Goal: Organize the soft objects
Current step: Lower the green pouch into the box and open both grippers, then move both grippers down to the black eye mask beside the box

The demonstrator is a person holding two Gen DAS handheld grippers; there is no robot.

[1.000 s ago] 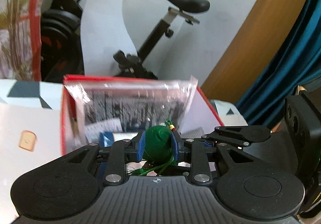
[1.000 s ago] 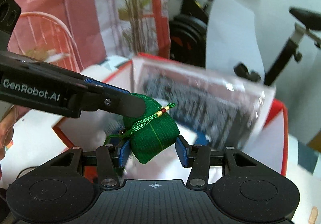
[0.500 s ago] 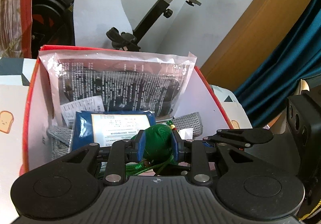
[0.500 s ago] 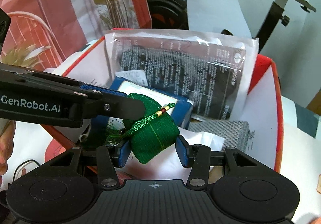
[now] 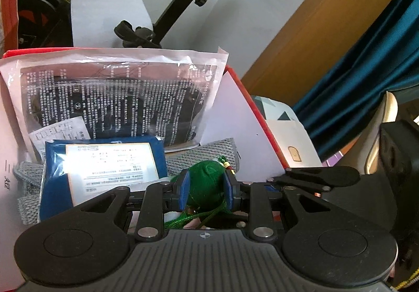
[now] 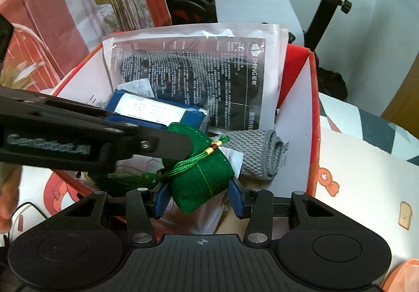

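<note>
Left claw (image 5: pixel 205 191) clamped on the green pouch (image 5: pixel 207 188), pads pressing both its sides, above the red box (image 6: pixel 313 119). In the right wrist view, blue packet (image 6: pixel 157 111) lies left, grey knit roll (image 6: pixel 259 154) right. Right claw (image 6: pixel 200 199): jaws apart, straddling the pouch's lower end; whether a pad touches, I cannot tell. My judgement: lower onto the bare patch in front of the roll, keep the tassel (image 6: pixel 146 178) inside the wall, then release.

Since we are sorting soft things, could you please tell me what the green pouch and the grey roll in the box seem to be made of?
Green pouch: woven fabric, slight sheen, visible weave lines, twisted cord with tassel; looks stuffed. Grey roll: coarse knit or mesh textile, matte, ribbed texture showing; exact fibre unclear.
</note>
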